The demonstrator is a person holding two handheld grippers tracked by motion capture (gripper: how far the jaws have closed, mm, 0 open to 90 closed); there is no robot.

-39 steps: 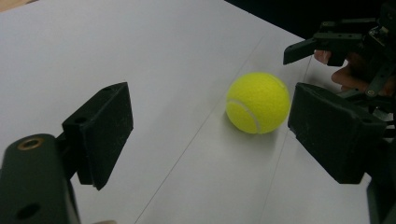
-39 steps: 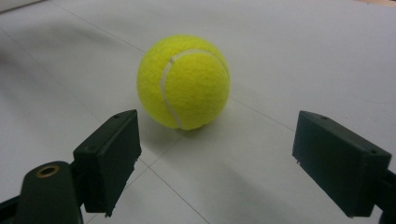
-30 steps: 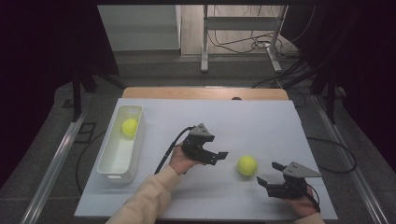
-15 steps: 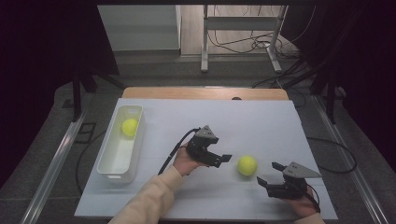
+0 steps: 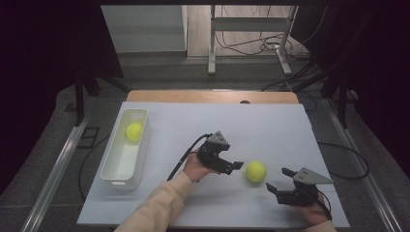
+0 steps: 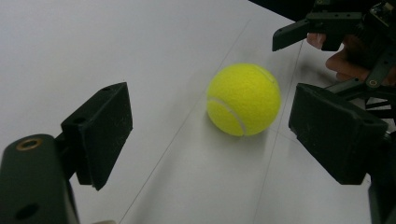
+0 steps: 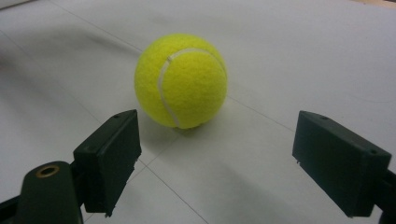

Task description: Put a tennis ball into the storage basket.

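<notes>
Your wide white worktop (image 5: 270,125) carries everything here. At its left edge sits the long white plastic bin (image 5: 116,169), with a yellow felt tennis ball (image 5: 134,131) lying inside it toward the far end.

Your left claw (image 5: 235,165) is near the middle of the worktop, its jaws spread wide and gripping nothing. Your right claw (image 5: 279,180) sits low near the worktop's near right corner, jaws likewise parted wide and empty.

The second yellow felt tennis ball (image 5: 256,171) rests on the bare worktop between your two claws, just beyond the left claw's tips and just ahead of the right claw's. In the left gripper view this ball (image 6: 243,99) lies ahead of the jaws, nearer the right-hand one, not yet between them and touching neither. In the right gripper view it (image 7: 181,80) sits in front of the gap, closer to the left-hand jaw, also apart from both.
</notes>
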